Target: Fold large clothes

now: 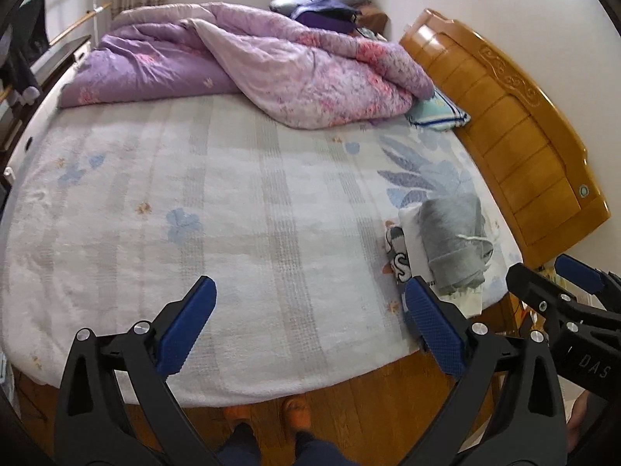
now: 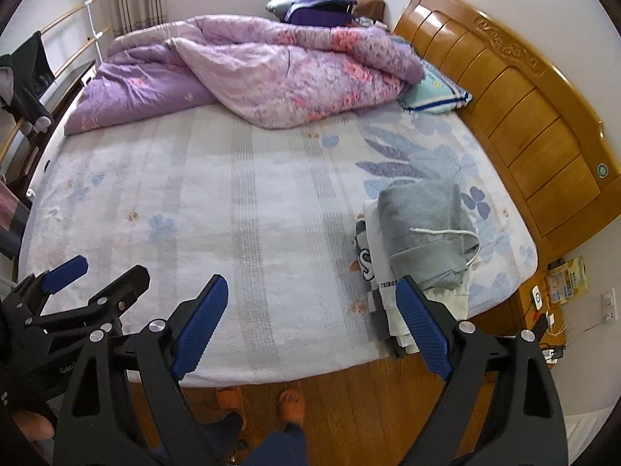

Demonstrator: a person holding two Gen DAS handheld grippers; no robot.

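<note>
A folded grey sweatshirt [image 1: 454,239] [image 2: 427,233] lies on top of a stack of folded clothes [image 1: 403,264] [image 2: 378,272] at the bed's near right corner. My left gripper [image 1: 308,322] is open and empty, held above the bed's front edge, left of the stack. My right gripper [image 2: 310,320] is open and empty at the same height; its right finger [image 2: 421,322] overlaps the stack's front edge in view. Each gripper shows in the other's view: the right one [image 1: 559,283] at far right, the left one [image 2: 93,275] at far left.
The bed [image 2: 233,202] has a pale floral sheet. A crumpled purple duvet [image 2: 240,73] and a pillow [image 2: 434,93] lie at the back. A wooden headboard [image 2: 524,116] runs along the right. A nightstand [image 2: 543,303] stands at right. The person's feet [image 2: 289,400] are on the wood floor.
</note>
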